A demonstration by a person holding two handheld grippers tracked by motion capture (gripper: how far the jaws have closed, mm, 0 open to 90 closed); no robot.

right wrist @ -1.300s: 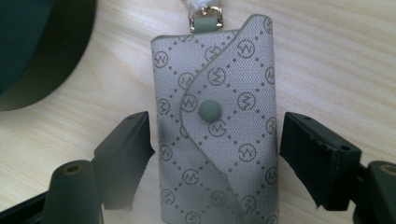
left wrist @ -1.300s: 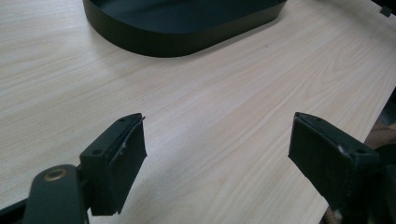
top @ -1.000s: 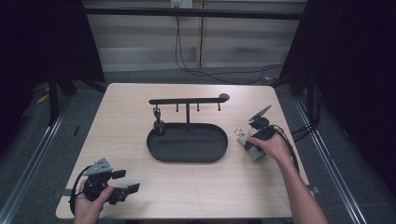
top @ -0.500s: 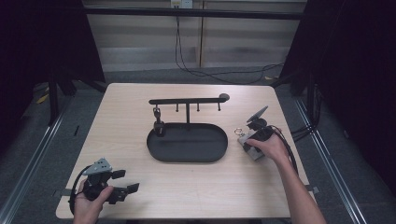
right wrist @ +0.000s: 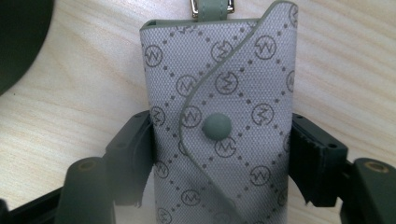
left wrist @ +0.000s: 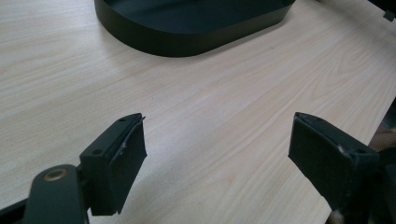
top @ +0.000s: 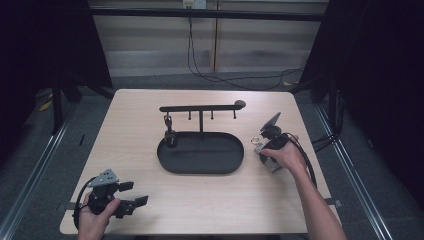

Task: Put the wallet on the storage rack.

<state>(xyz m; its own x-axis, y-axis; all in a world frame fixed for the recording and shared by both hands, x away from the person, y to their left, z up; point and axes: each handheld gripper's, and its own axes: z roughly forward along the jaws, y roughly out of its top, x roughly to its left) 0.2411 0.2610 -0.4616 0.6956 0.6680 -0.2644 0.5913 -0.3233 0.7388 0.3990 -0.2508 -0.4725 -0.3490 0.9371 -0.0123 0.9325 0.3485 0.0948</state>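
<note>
Currently right gripper (right wrist: 219, 154) fingers clamped on grey key pouch (right wrist: 219, 93); left gripper (left wrist: 219, 163) fingers apart; black tray (top: 170, 162) empty.

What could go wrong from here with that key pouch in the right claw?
The right claw grips the grey key pouch only at its lower half, so the soft fabric could slip or twist on lifting. The hook stand already has a dark item hanging; a swing might knock it. The left claw sits open and far off, unable to help.
</note>
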